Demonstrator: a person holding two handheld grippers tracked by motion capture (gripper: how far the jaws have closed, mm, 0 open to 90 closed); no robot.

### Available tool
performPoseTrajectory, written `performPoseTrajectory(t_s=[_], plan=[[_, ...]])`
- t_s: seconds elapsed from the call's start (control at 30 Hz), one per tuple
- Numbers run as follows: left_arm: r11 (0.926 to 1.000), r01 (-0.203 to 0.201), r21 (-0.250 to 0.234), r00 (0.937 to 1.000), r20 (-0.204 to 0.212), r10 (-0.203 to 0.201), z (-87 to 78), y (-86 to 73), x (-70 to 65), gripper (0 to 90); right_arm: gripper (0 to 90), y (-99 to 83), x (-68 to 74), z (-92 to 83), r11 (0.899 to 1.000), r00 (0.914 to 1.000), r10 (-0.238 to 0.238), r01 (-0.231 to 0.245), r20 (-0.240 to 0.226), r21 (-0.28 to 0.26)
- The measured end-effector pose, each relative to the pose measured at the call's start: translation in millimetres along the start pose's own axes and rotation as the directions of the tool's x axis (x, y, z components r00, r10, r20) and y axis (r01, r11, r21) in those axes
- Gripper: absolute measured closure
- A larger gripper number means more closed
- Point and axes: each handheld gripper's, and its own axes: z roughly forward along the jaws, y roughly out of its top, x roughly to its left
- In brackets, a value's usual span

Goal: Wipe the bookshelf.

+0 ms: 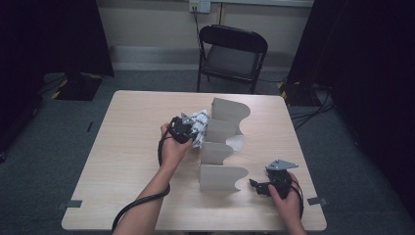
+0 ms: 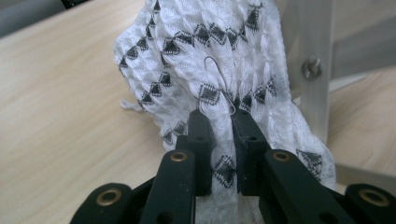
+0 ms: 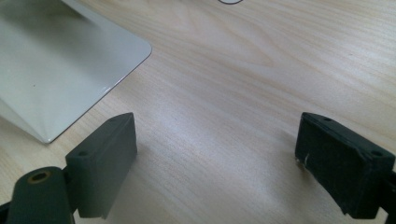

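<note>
High view: left hand-held gripper (image 1: 188, 126) pinching patterned cloth (image 1: 199, 126), just left of the divider rack (image 1: 222, 147) on the surface (image 1: 127, 147). Left gripper view: jaws clamped on cloth (image 2: 205, 70), rack upright just right. Right gripper view: right hand-held gripper (image 3: 217, 158) spread, near side, well apart.

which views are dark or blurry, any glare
High view: dim, dark at both sides, only the table lit. Left gripper view: cloth sharp, gripper base soft at the bottom. Right gripper view: slight glare on the white panel edge, near jaws a little soft, faint shadows on the wood.
</note>
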Motion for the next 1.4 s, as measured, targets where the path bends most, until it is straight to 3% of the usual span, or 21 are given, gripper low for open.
performPoseTrajectory(t_s=[0.13, 0.23, 0.3, 0.53, 0.6, 0.7, 1.4], plan=[[0.9998, 0.02, 0.0, 0.9998, 0.004, -0.02, 2.7, -7.2, 0.7, 79.9, 12.0, 0.0, 0.0, 0.0, 1.0, 1.0, 0.0, 0.0, 0.0, 0.0], [0.9998, 0.016, -0.013, 0.9998, -0.01, -0.016, -3.5, -4.1, 5.5, 79.9, 12.0, 0.0, 0.0, 0.0, 1.0, 1.0, 0.0, 0.0, 0.0, 0.0], [0.999, 0.027, -0.036, 0.9994, -0.02, -0.028, -9.6, 1.5, 8.3, 79.9, 12.0, 0.0, 0.0, 0.0, 1.0, 1.0, 0.0, 0.0, 0.0, 0.0], [0.9931, -0.014, -0.116, 0.9988, -0.048, 0.008, -34.2, 35.7, 14.3, 79.9, 12.0, 0.0, 0.0, 0.0, 1.0, 1.0, 0.0, 0.0, 0.0, 0.0], [0.9905, -0.029, -0.135, 0.9989, -0.041, 0.024, -35.5, 44.1, 11.1, 79.8, 12.0, 0.0, 0.0, 0.0, 1.0, 1.0, 0.0, 0.0, 0.0, 0.0], [0.9906, -0.055, -0.125, 0.9979, -0.04, 0.05, -31.0, 50.4, 5.5, 79.6, 12.0, 0.0, 0.0, 0.0, 1.0, 1.0, 0.001, -0.001, 0.0, 0.0], [0.998, -0.055, -0.03, 0.9984, -0.016, 0.054, 15.5, 16.4, -1.4, 79.7, 12.0, 0.0, 0.0, 0.0, 1.0, 1.0, 0.0, 0.0, 0.0, 0.0]])
